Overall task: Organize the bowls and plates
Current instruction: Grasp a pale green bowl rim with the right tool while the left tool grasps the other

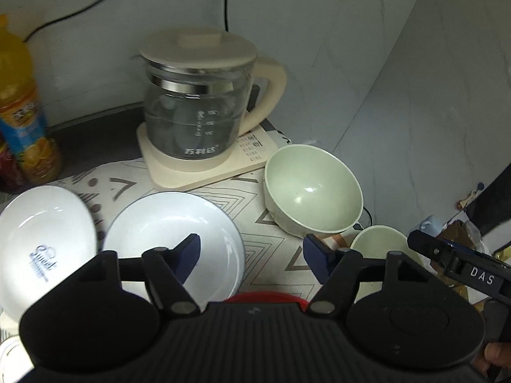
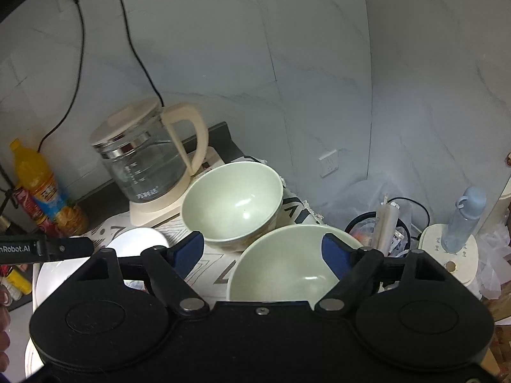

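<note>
**Operator:** Left gripper (image 1: 252,252) is spread with nothing between its pads, hanging over the white plate (image 1: 174,236); I'd guess that's my pick.

**Spotter:** And the right?

**Operator:** Right gripper (image 2: 263,253) is also unclenched and empty, straddling the near rim of 1 green bowl (image 2: 281,265); the 2nd bowl (image 2: 233,204) sits just behind, likely its nesting partner.

Glass kettle (image 1: 198,105) — orange-drink bottle (image 1: 22,108) beside.
</note>
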`<action>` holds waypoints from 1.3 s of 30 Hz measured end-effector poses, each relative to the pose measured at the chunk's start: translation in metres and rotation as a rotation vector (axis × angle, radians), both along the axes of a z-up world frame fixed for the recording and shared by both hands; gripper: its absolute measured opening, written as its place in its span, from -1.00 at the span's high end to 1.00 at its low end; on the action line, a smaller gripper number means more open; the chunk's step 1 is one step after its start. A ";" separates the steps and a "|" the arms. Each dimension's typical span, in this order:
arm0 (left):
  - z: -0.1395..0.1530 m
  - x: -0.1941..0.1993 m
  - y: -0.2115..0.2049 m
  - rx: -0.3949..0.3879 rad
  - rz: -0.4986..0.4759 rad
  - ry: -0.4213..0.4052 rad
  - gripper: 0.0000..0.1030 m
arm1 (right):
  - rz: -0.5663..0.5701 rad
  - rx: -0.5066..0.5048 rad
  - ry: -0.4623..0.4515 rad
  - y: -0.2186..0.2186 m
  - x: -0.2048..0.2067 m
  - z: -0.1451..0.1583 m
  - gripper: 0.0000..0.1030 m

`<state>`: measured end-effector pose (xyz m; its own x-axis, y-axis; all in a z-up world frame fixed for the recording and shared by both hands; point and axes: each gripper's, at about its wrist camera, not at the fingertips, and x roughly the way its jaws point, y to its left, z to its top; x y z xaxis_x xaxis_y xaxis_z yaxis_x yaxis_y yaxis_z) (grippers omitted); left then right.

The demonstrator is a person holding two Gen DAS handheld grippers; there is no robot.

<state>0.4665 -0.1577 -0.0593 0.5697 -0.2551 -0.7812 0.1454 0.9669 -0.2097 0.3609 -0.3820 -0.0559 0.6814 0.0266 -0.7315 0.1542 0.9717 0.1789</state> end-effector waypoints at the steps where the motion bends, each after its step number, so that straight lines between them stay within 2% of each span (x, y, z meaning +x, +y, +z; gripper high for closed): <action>1: -0.003 0.005 -0.003 0.002 -0.007 0.004 -0.29 | -0.004 0.005 0.003 -0.001 0.004 -0.002 -0.49; 11: -0.033 0.045 -0.028 0.000 -0.087 0.043 -0.21 | -0.041 0.045 0.054 -0.009 0.041 -0.032 -0.27; 15: -0.046 0.061 -0.036 -0.005 -0.102 0.061 -0.12 | -0.049 0.054 0.063 -0.012 0.054 -0.041 -0.22; 20: -0.059 0.085 -0.038 -0.013 -0.088 0.066 -0.08 | -0.055 0.070 0.086 -0.017 0.075 -0.053 -0.09; 27: -0.079 0.114 -0.042 -0.007 -0.082 0.097 -0.04 | -0.057 0.073 0.143 -0.021 0.106 -0.075 -0.01; 32: -0.092 0.127 -0.047 -0.011 -0.077 0.123 0.17 | -0.082 0.084 0.192 -0.024 0.119 -0.091 0.12; 33: -0.096 0.129 -0.048 -0.013 -0.076 0.131 0.32 | -0.084 0.087 0.204 -0.025 0.121 -0.095 0.15; 34: -0.100 0.131 -0.049 -0.019 -0.073 0.144 0.50 | -0.086 0.092 0.213 -0.025 0.123 -0.098 0.22; 35: -0.104 0.133 -0.049 -0.036 -0.071 0.157 0.57 | -0.087 0.096 0.221 -0.024 0.126 -0.101 0.31; 36: -0.105 0.134 -0.049 -0.054 -0.069 0.165 0.74 | -0.084 0.096 0.235 -0.023 0.129 -0.104 0.35; 37: -0.104 0.133 -0.051 -0.055 -0.069 0.163 0.77 | -0.078 0.094 0.254 -0.021 0.132 -0.109 0.47; 38: -0.101 0.132 -0.054 -0.035 -0.069 0.153 0.77 | -0.070 0.097 0.265 -0.020 0.134 -0.113 0.70; 39: -0.099 0.130 -0.055 -0.024 -0.067 0.144 0.77 | -0.064 0.094 0.269 -0.018 0.135 -0.115 0.72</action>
<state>0.5965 -0.2132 -0.1580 0.4333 -0.3084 -0.8468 0.1761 0.9505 -0.2560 0.4959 -0.3998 -0.1709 0.4659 0.0660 -0.8824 0.2690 0.9394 0.2123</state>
